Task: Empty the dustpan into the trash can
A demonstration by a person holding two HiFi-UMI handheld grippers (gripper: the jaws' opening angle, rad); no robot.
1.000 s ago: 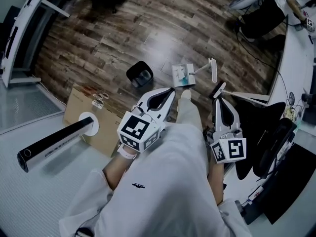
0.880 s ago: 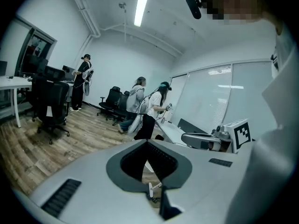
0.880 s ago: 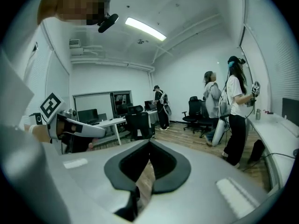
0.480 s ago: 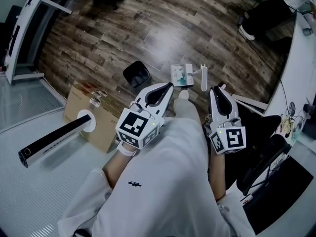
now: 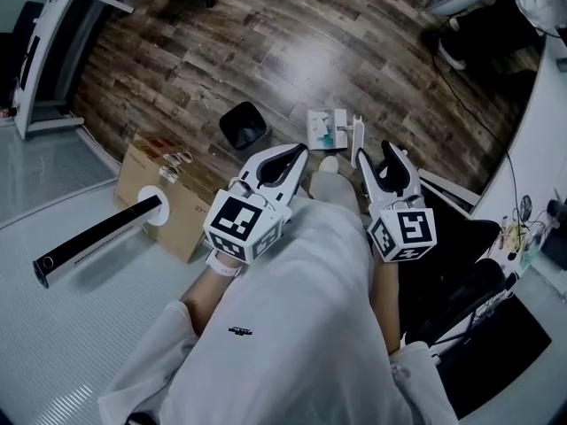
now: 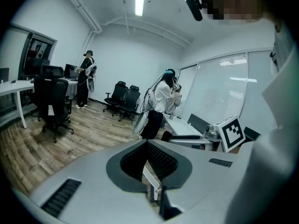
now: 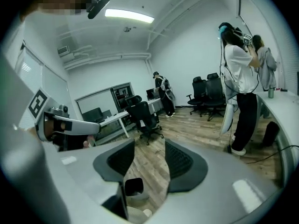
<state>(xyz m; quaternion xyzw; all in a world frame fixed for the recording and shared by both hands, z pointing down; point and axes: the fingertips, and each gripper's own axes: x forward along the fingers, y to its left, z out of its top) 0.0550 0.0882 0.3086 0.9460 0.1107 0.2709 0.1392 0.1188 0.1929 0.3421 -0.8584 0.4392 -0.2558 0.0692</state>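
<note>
Head view: dustpan [image 5: 324, 129] lies on the wood floor [image 5: 266, 51], its white handle [image 5: 357, 140] on the pan's 3 o'clock side. A small black trash can [image 5: 244, 125] stands at the pan's 9 o'clock, near it but apart. Flat cardboard [image 5: 168, 211] lies at the can's 7 o'clock.

I hold the left tool [image 5: 297, 151] at the pan's 7 o'clock. Its jaws are pressed together, and I see nothing gripped.

The right tool [image 5: 383, 151] sits at the pan's 4 o'clock, just beside the handle. I cannot tell whether they touch. Its jaws have just been opening. The right gripper view shows them apart, with only floor planks between.
</note>
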